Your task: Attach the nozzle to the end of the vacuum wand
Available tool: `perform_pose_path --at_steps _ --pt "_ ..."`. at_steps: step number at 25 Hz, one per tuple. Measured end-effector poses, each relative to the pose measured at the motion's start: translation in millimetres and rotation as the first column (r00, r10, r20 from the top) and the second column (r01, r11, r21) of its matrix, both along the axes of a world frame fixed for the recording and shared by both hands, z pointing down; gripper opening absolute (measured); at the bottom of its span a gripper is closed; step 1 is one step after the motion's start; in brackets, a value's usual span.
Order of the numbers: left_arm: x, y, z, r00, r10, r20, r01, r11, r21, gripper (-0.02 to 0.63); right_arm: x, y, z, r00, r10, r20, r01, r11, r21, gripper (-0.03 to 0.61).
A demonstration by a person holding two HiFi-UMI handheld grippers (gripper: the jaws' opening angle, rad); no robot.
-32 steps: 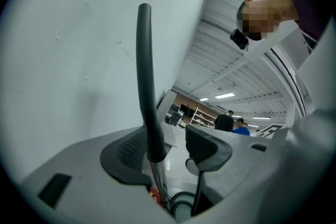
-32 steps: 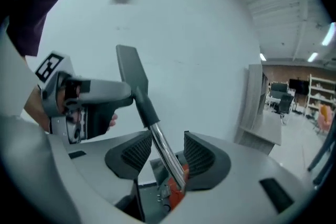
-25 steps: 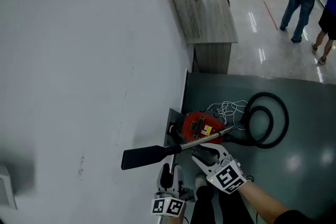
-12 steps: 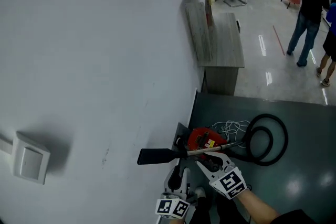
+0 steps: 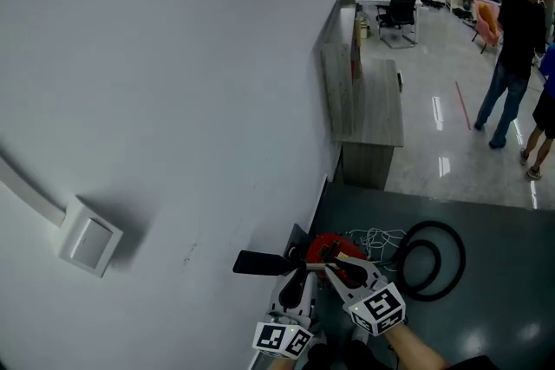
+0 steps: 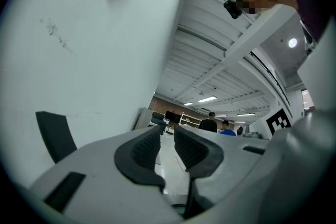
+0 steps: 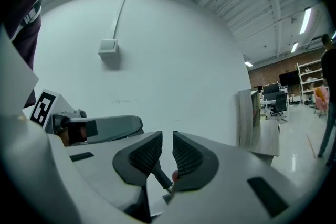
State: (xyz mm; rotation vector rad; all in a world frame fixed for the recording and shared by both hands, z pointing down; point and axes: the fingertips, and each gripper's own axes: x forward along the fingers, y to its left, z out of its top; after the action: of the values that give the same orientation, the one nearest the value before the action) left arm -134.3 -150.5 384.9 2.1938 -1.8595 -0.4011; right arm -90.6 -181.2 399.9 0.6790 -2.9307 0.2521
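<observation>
Down on the dark floor mat (image 5: 494,290) by the white wall (image 5: 173,100): black nozzle (image 5: 260,262), seemingly pushed onto the wand (image 5: 310,265), beside the red vacuum (image 5: 334,245). Looks about done. Left tool (image 5: 293,277) and right tool (image 5: 338,271) held above, both just squeezed nearly together, pinching nothing.

Vacuum body (image 5: 332,245): lower part hidden behind the right gripper (image 5: 336,269). Wand (image 7: 157,174): only a short stub shows under the fingers (image 7: 144,152). Person (image 5: 546,110), 3 o'clock: cut by the edge.

White wall (image 5: 156,82), grey wooden counter (image 5: 368,100), glossy floor (image 5: 451,143), dark mat (image 5: 507,264)
</observation>
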Motion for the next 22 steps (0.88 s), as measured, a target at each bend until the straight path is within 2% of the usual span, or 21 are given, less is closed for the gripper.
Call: perform_pose_path --at_steps 9,15,19,22 --pt "13.0 -13.0 -57.0 0.993 0.020 0.113 -0.029 0.996 0.080 0.043 8.2 -3.5 -57.7 0.996 0.027 0.087 -0.033 0.997 0.074 0.051" --pt "14.4 -25.9 -95.0 0.978 0.021 0.207 -0.049 0.991 0.128 0.011 16.5 -16.0 -99.3 0.989 0.058 0.138 -0.078 0.987 0.139 0.027" --pt "18.4 -33.1 -115.2 0.958 0.026 0.287 -0.077 0.983 0.168 0.005 17.5 -20.4 -120.4 0.984 0.072 0.162 -0.101 0.978 0.184 0.018" --pt "23.2 -37.9 -125.3 0.948 0.034 0.315 -0.095 0.979 0.182 0.005 19.5 -22.7 -133.7 0.981 0.082 0.177 -0.119 0.971 0.208 0.018"
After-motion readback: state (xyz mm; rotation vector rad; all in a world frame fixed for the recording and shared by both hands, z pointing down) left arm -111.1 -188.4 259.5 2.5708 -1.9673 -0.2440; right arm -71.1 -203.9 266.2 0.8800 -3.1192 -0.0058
